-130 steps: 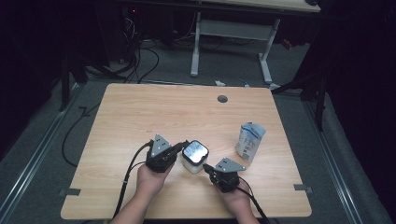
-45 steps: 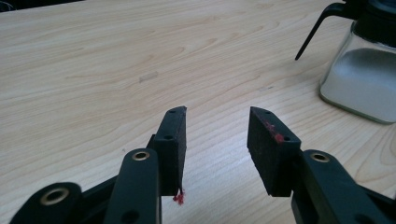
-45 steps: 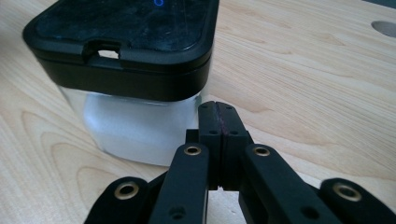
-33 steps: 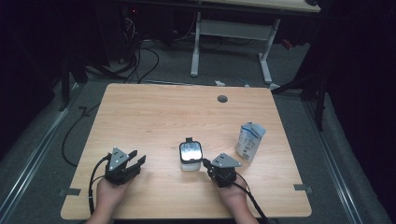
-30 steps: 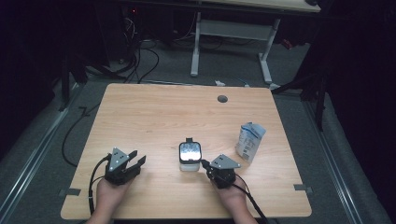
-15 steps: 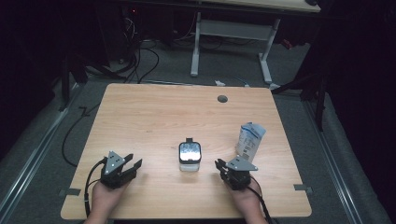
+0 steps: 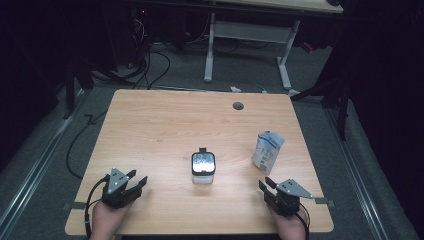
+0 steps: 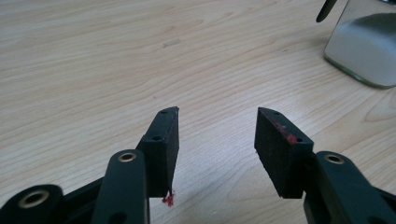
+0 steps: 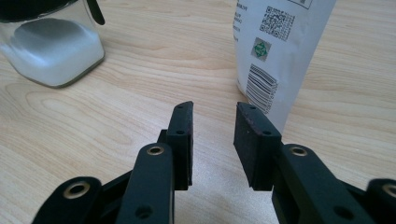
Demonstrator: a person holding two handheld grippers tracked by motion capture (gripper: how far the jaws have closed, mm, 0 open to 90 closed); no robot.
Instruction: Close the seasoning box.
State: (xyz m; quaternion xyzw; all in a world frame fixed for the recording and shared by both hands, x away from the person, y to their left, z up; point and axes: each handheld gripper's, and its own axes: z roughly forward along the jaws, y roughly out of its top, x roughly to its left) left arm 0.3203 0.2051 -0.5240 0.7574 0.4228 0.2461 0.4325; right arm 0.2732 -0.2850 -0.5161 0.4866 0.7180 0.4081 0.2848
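A glass jar [image 7: 203, 167] half full of white powder, with a black clip lid, stands mid-table. A white and blue pouch [image 7: 267, 150] stands upright to its right. My left gripper [image 7: 138, 177] rests near the front left corner, well apart from the jar. Its jaws have just been opening and hold nothing. In the left gripper view the gripper [image 8: 217, 112] points over bare wood, with the jar [image 8: 364, 46] at the upper right. My right gripper [image 7: 265, 182] sits front right, just before the pouch. Its jaws have just been opening, and the gripper [image 9: 214, 109] is empty, with the pouch [image 9: 275, 51] ahead and the jar [image 9: 51, 46] to its left.
The wooden table [image 7: 165, 125] has a round cable hole [image 7: 238, 105] near its far edge. Behind it stand another desk's white legs [image 7: 207, 50], and cables lie on the dark floor. Both hands rest at the table's front edge.
My right gripper has let go beside the jar, slid right toward the front right corner and opened. The left gripper has stayed at the front left and opened a little.
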